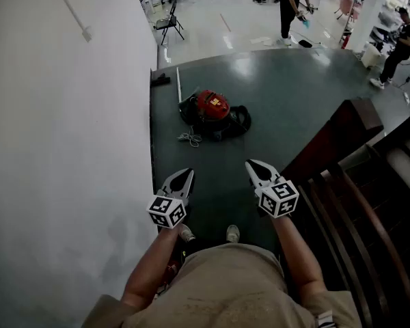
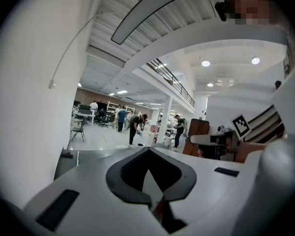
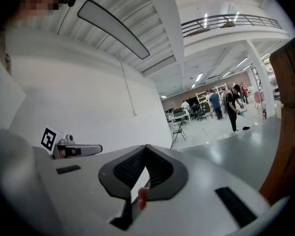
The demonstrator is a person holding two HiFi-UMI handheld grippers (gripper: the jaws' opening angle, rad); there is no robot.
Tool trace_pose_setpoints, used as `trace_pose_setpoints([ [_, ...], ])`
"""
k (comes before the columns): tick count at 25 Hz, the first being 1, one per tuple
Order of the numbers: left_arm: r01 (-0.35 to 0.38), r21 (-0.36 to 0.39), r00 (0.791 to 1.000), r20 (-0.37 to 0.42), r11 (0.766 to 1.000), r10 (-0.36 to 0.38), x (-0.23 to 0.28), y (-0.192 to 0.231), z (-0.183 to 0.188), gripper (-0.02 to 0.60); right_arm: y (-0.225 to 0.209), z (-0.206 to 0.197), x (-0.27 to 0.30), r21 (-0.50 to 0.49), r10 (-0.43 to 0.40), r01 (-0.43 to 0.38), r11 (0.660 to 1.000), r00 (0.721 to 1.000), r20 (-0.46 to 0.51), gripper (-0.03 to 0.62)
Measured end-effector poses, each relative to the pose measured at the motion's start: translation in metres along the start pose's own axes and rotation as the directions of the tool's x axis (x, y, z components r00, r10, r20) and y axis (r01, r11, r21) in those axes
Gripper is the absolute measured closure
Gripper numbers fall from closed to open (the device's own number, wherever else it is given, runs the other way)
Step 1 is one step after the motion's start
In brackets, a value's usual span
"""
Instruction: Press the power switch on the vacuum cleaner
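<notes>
The vacuum cleaner (image 1: 212,111), red on top with a black body and hose, lies on the dark green floor a few steps ahead in the head view. My left gripper (image 1: 188,173) and right gripper (image 1: 250,163) are held side by side at waist height, short of the vacuum and pointing toward it. Both are shut, with nothing between the jaws. In the left gripper view the jaws of the left gripper (image 2: 148,149) meet at the tip. The right gripper (image 3: 146,147) shows the same in its own view. The jaws hide the vacuum in both gripper views.
A white wall (image 1: 68,149) runs along the left. A dark wooden stair railing (image 1: 342,183) stands at the right. A grey cord (image 1: 190,139) lies by the vacuum's left side. Beyond are a folding chair (image 1: 168,23) and people standing in the open hall.
</notes>
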State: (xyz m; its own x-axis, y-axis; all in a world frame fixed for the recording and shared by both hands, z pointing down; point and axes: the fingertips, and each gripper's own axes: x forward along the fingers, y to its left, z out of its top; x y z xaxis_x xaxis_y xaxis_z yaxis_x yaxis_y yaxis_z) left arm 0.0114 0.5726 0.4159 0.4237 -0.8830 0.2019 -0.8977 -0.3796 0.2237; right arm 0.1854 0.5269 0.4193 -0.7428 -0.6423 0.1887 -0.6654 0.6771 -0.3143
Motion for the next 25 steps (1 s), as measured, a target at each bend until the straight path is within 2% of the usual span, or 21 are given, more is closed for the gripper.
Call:
trace_pose_setpoints([
  [9, -0.021, 0.012, 1.0, 0.005, 1.0, 0.021, 0.013, 0.001, 0.003, 0.578, -0.009, -0.003, 0.0, 0.019, 0.019, -0.018, 1.0, 1.0, -0.022, 0.588],
  [15, -0.019, 0.011, 1.0, -0.016, 1.0, 0.019, 0.026, 0.006, 0.003, 0.578, -0.019, -0.002, 0.009, 0.171, 0.04, -0.037, 0.985, 0.999, -0.014, 0.586],
  [19, -0.019, 0.016, 0.999, -0.035, 1.0, 0.02, 0.037, 0.016, 0.004, 0.578, -0.033, 0.0, 0.021, 0.142, 0.004, -0.003, 0.99, 1.0, -0.007, 0.586],
  [25, -0.026, 0.021, 0.999, -0.038, 0.999, 0.027, 0.059, 0.043, 0.012, 0.578, -0.043, 0.007, 0.054, 0.145, 0.017, -0.019, 0.989, 1.0, 0.016, 0.585],
])
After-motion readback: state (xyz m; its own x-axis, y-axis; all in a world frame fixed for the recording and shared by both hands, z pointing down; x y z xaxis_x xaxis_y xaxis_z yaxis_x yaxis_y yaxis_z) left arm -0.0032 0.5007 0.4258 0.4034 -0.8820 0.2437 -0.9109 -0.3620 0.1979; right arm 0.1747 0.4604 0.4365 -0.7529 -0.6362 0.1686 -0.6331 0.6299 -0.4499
